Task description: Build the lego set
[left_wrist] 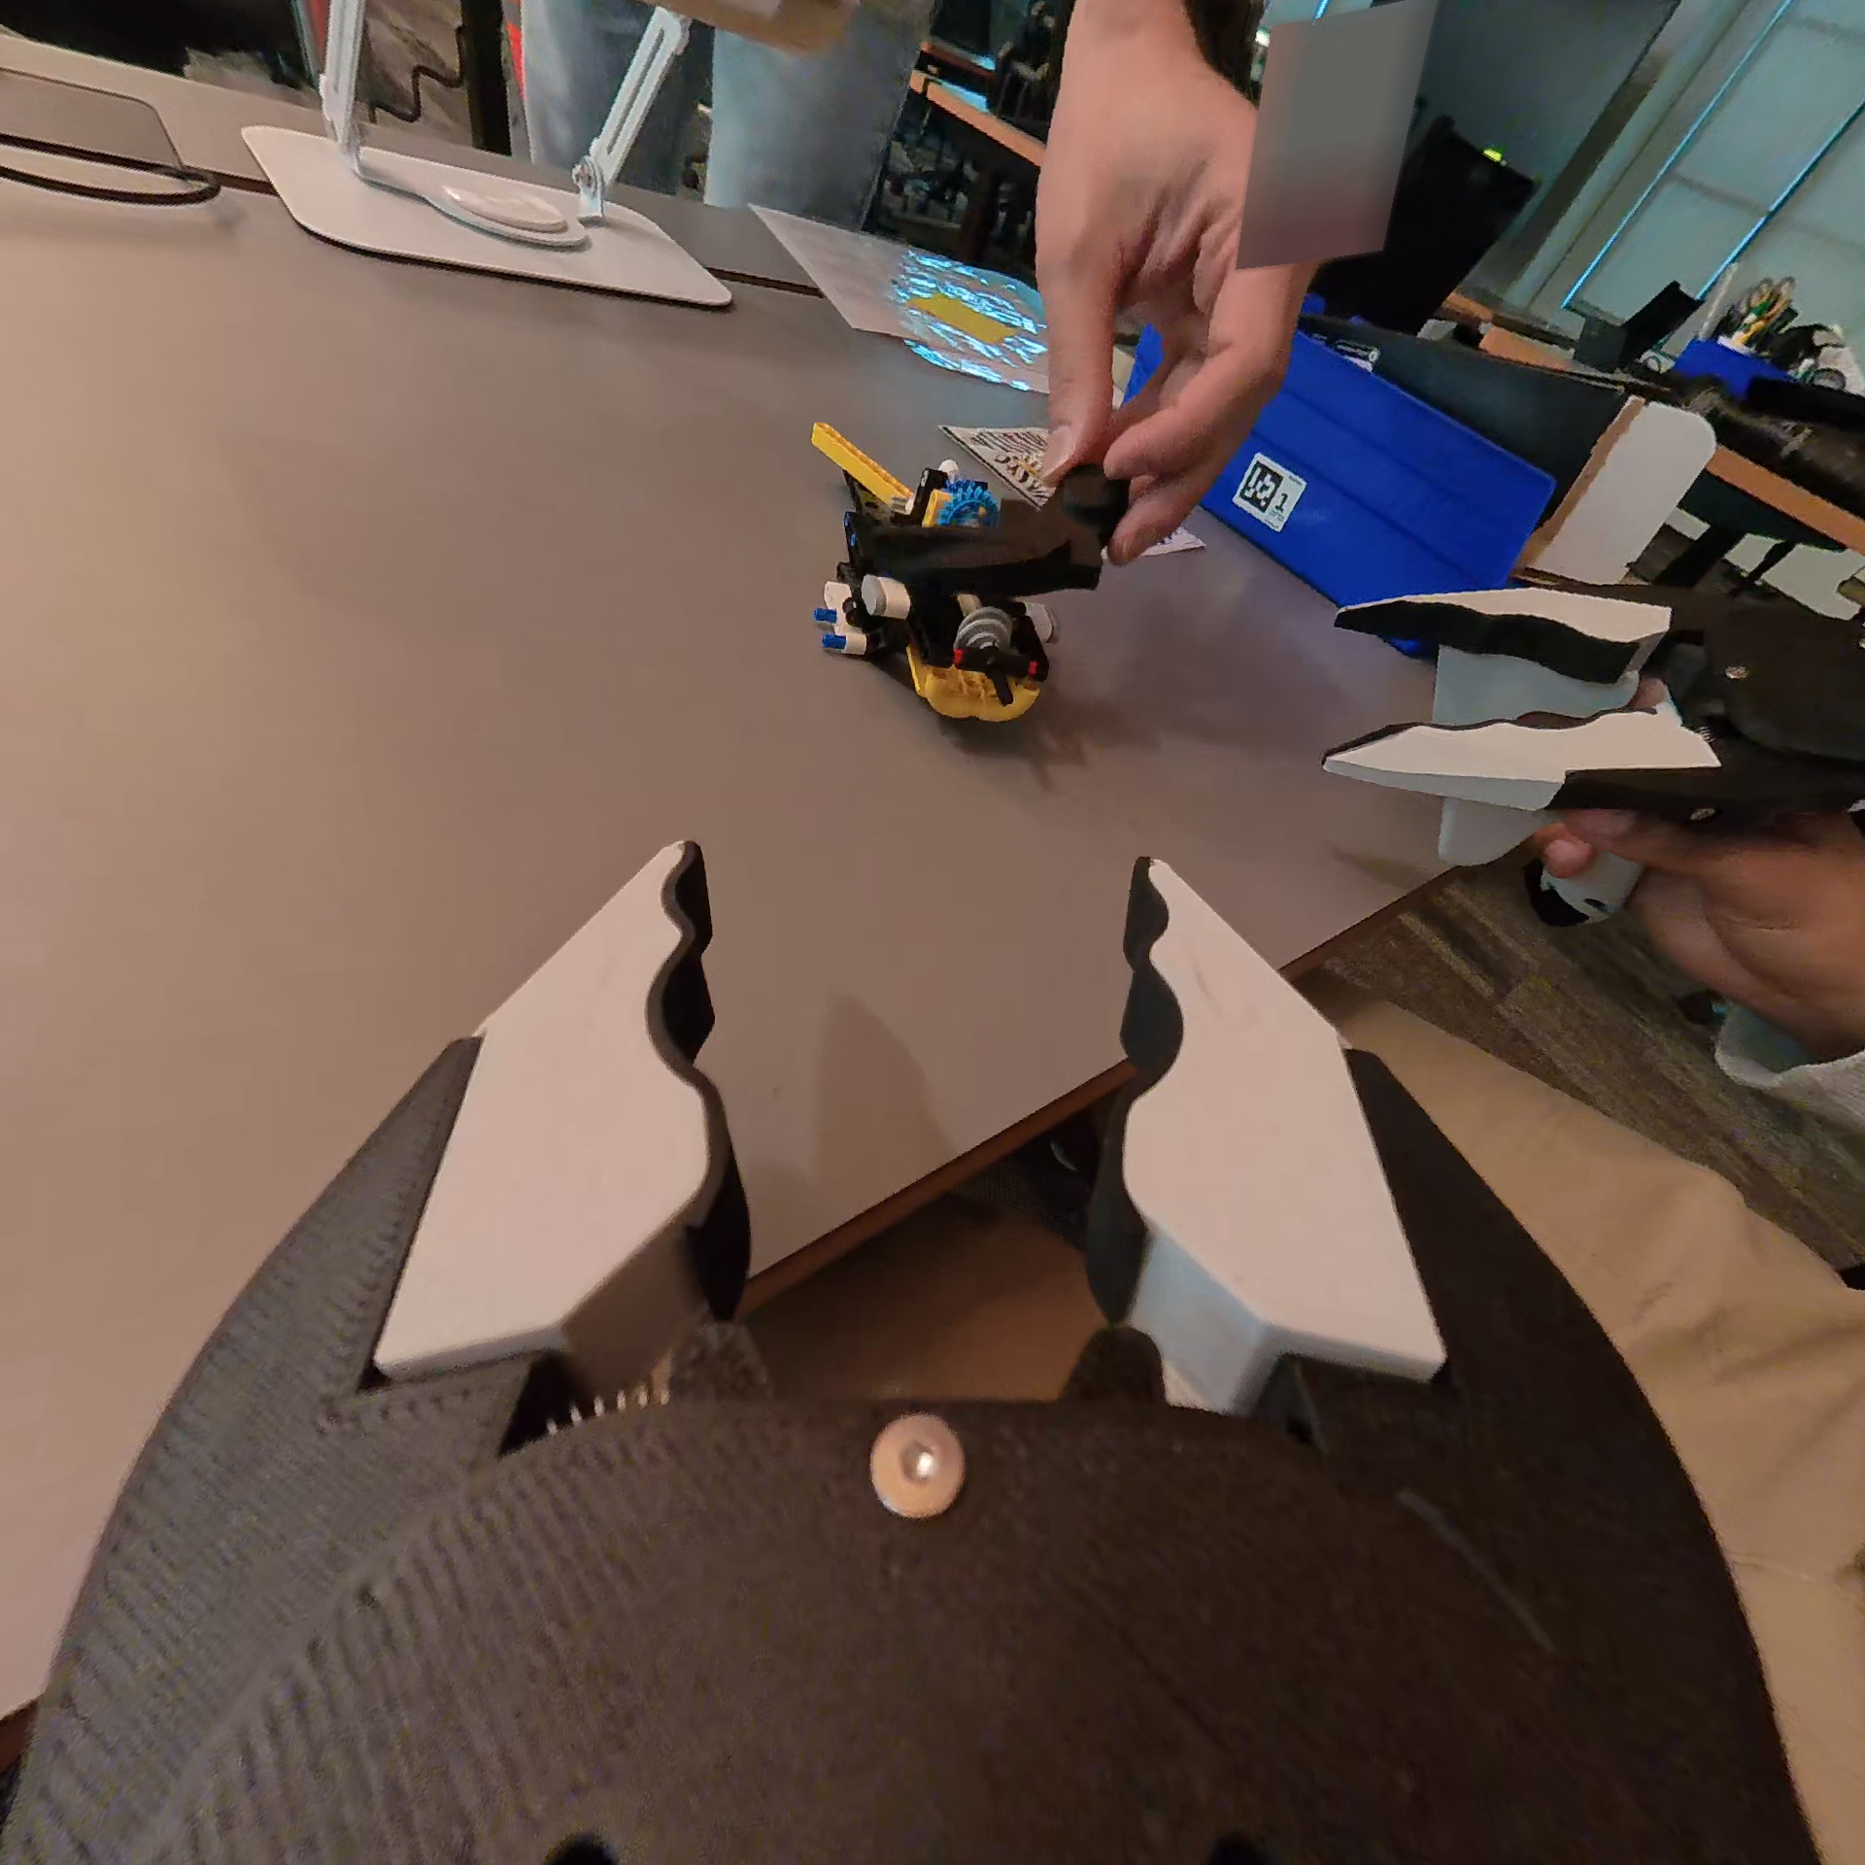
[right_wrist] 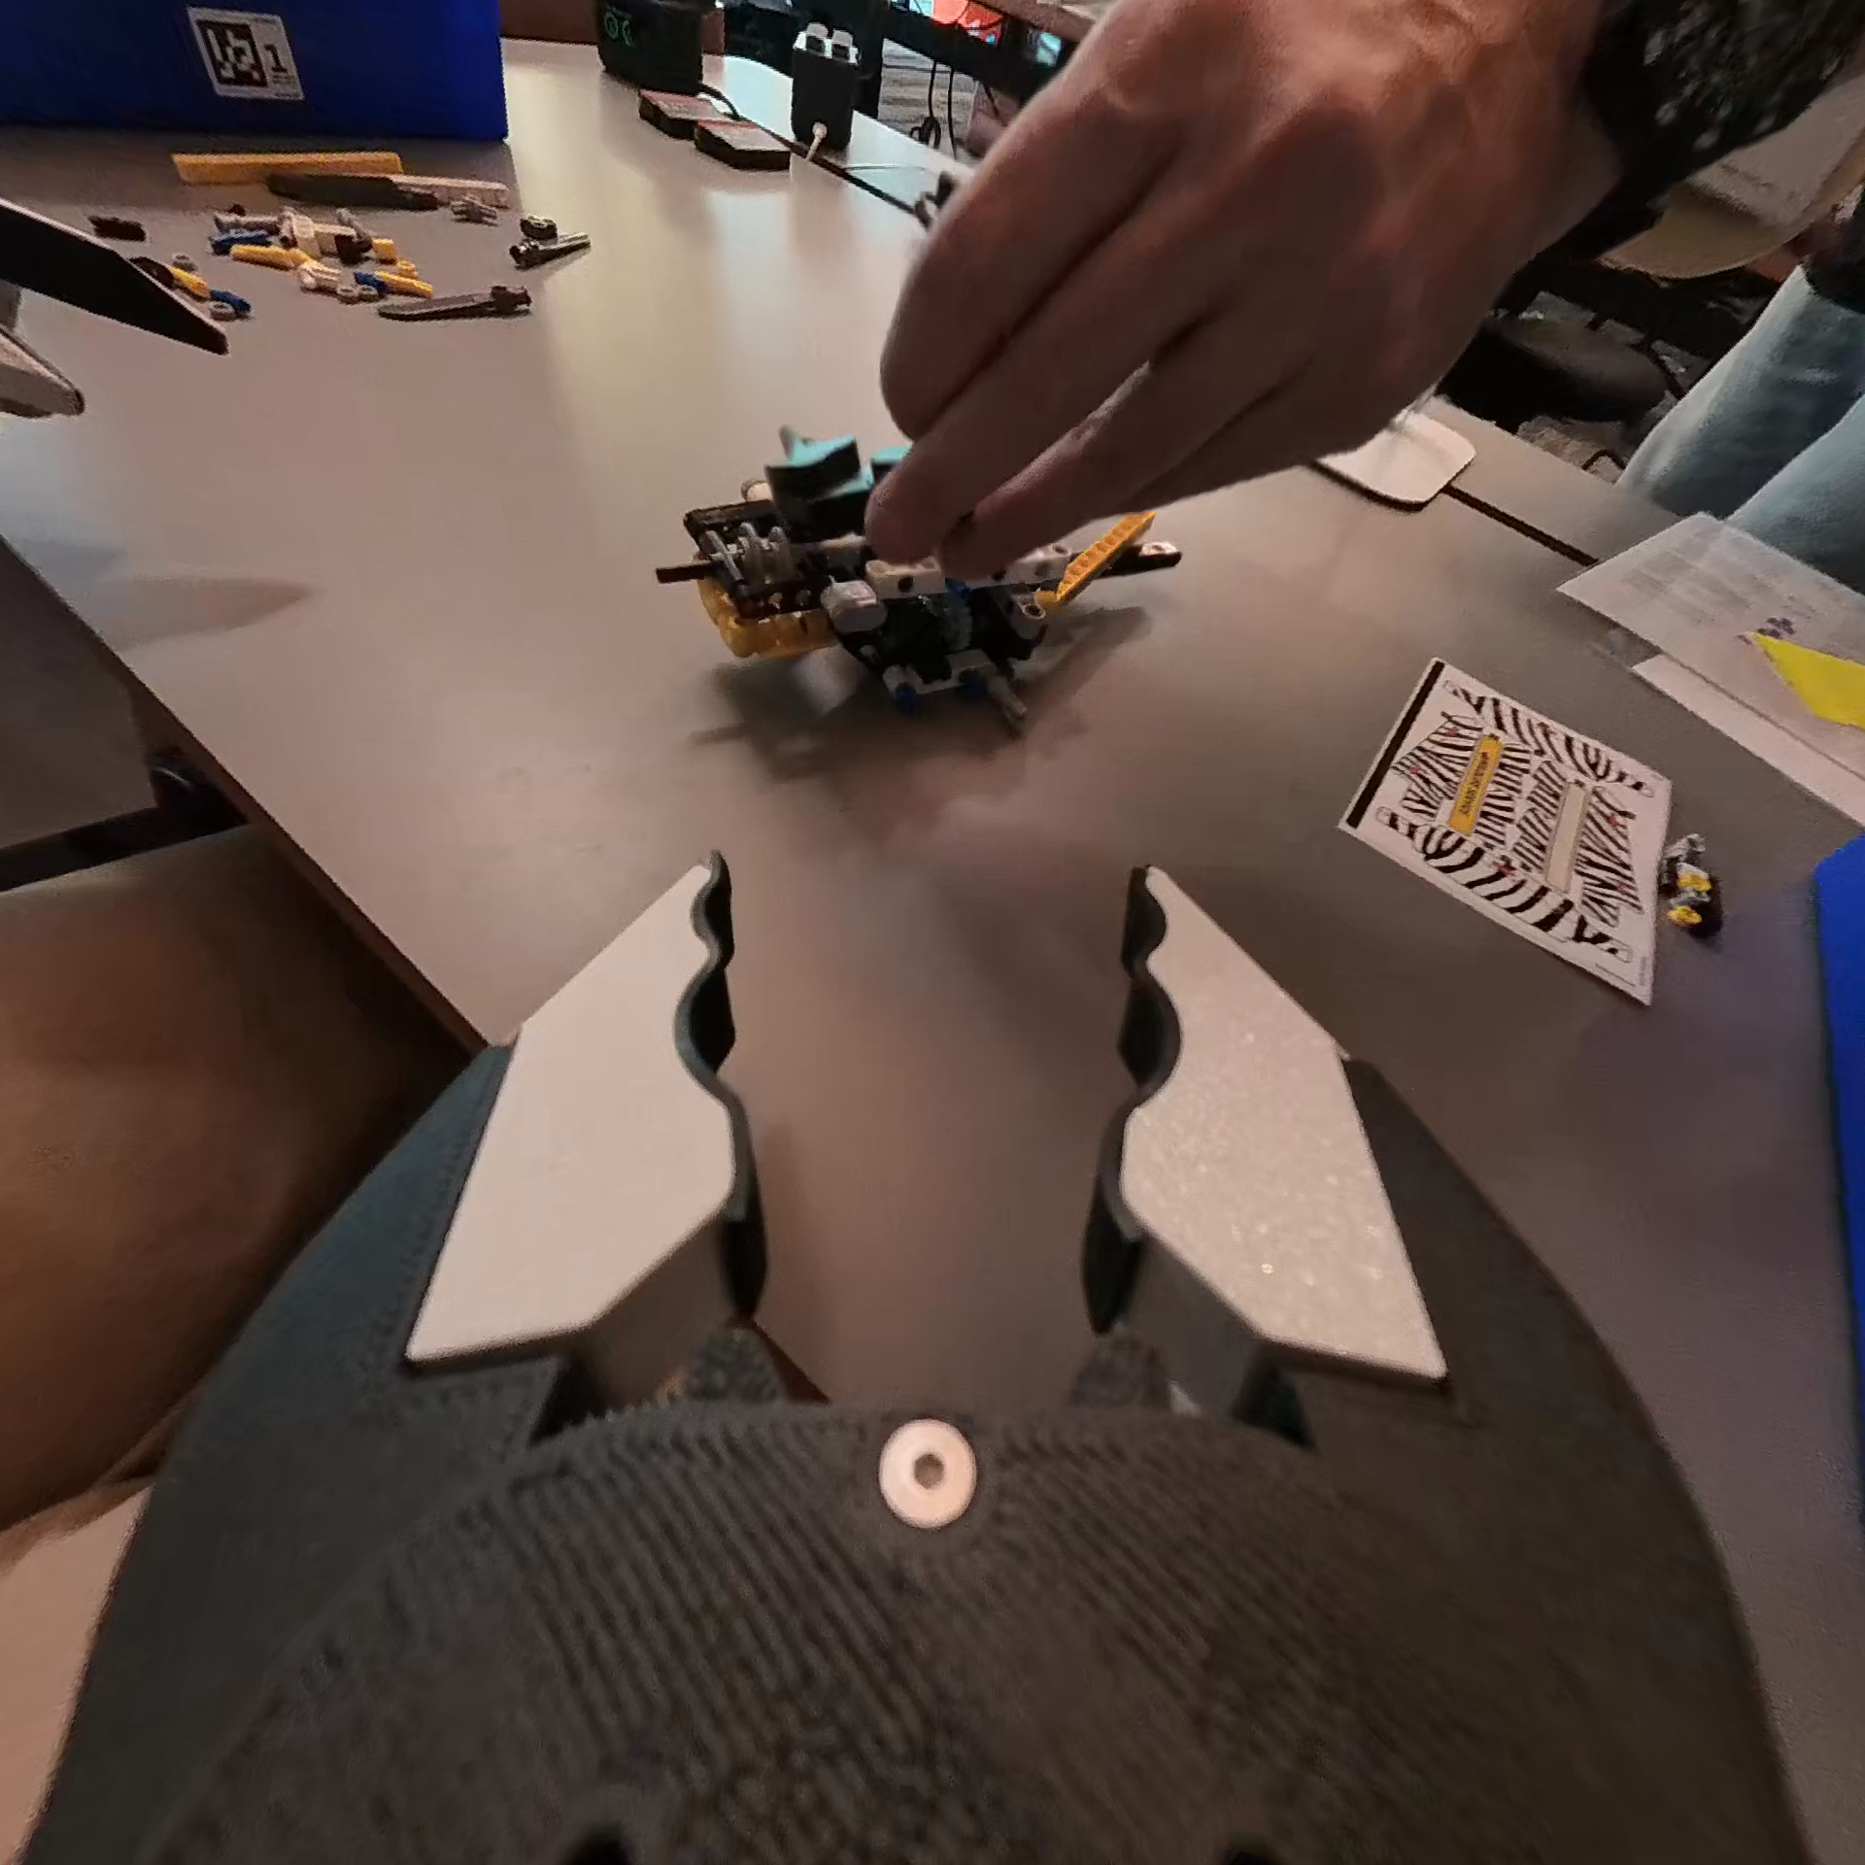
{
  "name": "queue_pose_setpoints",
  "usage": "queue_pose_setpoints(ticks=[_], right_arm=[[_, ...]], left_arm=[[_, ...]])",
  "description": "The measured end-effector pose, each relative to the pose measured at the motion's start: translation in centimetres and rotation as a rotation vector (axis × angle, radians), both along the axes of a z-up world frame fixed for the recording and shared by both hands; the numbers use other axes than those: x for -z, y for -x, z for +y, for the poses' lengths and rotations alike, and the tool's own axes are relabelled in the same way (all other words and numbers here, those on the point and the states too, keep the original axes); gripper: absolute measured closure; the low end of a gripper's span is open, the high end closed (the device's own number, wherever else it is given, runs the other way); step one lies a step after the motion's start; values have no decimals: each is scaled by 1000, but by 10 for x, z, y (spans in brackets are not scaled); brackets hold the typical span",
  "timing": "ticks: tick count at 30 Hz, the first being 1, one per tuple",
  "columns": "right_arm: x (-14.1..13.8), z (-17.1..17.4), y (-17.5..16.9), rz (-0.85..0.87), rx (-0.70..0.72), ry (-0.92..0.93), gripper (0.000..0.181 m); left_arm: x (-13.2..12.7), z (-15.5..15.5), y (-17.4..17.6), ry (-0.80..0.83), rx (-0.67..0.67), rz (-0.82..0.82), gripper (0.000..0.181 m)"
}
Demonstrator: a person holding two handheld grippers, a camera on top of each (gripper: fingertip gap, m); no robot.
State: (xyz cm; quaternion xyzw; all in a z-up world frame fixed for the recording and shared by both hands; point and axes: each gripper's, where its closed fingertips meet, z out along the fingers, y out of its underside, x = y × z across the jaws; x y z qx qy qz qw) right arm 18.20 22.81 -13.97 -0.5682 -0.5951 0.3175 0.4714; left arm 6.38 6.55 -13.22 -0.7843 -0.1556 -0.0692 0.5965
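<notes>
A half-built lego model [left_wrist: 934, 595] in black, yellow, white and blue stands on the grey table [left_wrist: 404, 606]; it also shows in the right wrist view [right_wrist: 888, 595]. A person's bare hand [left_wrist: 1150, 333] reaches down and holds a black piece [left_wrist: 1009, 545] at the model's top; the same hand [right_wrist: 1161, 303] covers part of the model in the right wrist view. My left gripper [left_wrist: 918, 858] is open and empty, well short of the model. My right gripper [right_wrist: 928, 878] is open and empty, also short of it, and shows at the right of the left wrist view [left_wrist: 1514, 696].
Loose lego parts [right_wrist: 333, 252] lie at the far left in front of a blue bin [right_wrist: 252, 61]. A striped sticker sheet [right_wrist: 1514, 828] and a few small parts [right_wrist: 1690, 888] lie at the right. A white lamp base [left_wrist: 484, 222] and a booklet [left_wrist: 939, 303] sit farther back. The table edge [left_wrist: 1009, 1150] runs under the left gripper.
</notes>
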Motion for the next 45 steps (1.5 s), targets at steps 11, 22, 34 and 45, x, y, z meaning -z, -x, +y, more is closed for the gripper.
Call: queue_pose_setpoints(ticks=[11, 22, 34, 45], right_arm=[[-8, -16, 7, 41, -116, -58, 114], [-6, -6, 43, -8, -164, -81, 133], [-1, -33, 67, -43, -137, 35, 141], [22, -46, 100, -166, -3, 209, 140]], left_arm=[[1, 6, -3, 19, 10, 15, 101], [5, 7, -5, 50, 8, 84, 152], [-13, 42, 5, 5, 14, 65, 138], [10, 50, -2, 87, 42, 54, 132]])
